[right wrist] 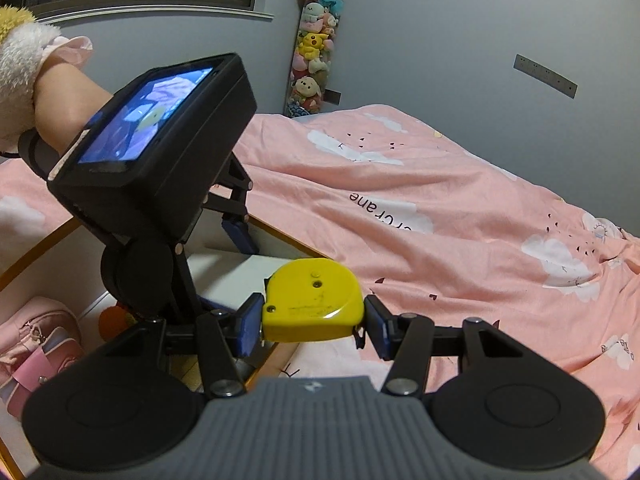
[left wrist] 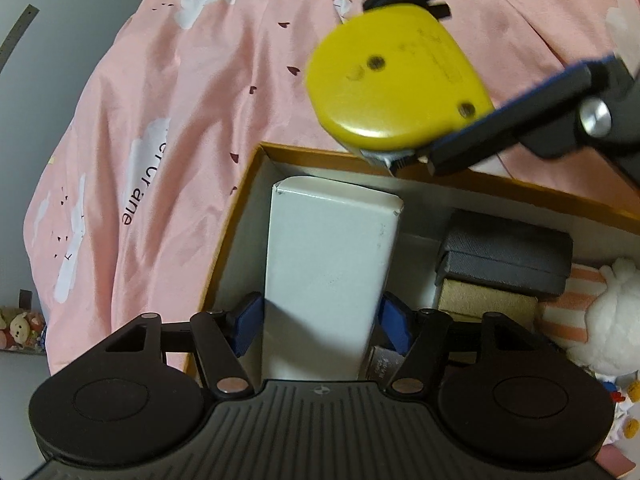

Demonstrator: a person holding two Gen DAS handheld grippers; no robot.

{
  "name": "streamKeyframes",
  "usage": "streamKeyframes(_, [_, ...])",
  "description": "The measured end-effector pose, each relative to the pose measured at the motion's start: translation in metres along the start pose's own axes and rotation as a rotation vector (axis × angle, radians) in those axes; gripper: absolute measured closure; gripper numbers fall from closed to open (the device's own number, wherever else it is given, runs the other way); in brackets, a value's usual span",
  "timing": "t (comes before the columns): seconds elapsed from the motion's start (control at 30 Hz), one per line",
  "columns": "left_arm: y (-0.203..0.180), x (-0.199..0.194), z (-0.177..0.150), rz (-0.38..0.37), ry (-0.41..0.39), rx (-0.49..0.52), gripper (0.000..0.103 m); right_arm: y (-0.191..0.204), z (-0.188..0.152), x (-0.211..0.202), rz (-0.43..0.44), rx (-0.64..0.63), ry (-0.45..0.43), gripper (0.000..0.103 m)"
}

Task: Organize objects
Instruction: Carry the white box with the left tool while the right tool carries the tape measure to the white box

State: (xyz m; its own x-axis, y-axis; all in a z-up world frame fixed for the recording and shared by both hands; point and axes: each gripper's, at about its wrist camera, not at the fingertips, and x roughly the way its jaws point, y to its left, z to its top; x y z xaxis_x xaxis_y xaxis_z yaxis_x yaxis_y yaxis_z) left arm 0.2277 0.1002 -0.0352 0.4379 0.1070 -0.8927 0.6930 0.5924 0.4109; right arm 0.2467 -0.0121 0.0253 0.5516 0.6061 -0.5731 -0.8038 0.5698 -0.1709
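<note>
My left gripper (left wrist: 320, 322) is shut on a tall white box (left wrist: 332, 264) that stands upright inside an open box with an orange rim (left wrist: 240, 208) on the bed. My right gripper (right wrist: 314, 324) is shut on a yellow tape measure (right wrist: 314, 306) and holds it in the air above the box's far rim. In the left wrist view the tape measure (left wrist: 394, 80) and the right gripper's fingers (left wrist: 508, 128) hang above the far rim. In the right wrist view the left gripper's body (right wrist: 160, 152) leans over the box.
Inside the box lie a grey case (left wrist: 504, 256), a tan box (left wrist: 486, 300) and a white plush toy (left wrist: 608, 320). A pink pouch (right wrist: 36, 344) sits at the left. A pink quilt (right wrist: 460, 216) covers the bed. Plush toys (right wrist: 314, 56) hang on the wall.
</note>
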Motion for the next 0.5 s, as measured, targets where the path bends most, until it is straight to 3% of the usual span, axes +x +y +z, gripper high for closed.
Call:
streamKeyframes(0.3, [0.003, -0.022, -0.015, 0.024, -0.041, -0.082, 0.027, 0.001, -0.001, -0.003, 0.002, 0.001, 0.003, 0.047])
streamKeyframes(0.5, [0.014, -0.065, -0.031, 0.061, -0.088, -0.255, 0.027, 0.014, 0.006, -0.011, 0.071, 0.008, -0.009, 0.047])
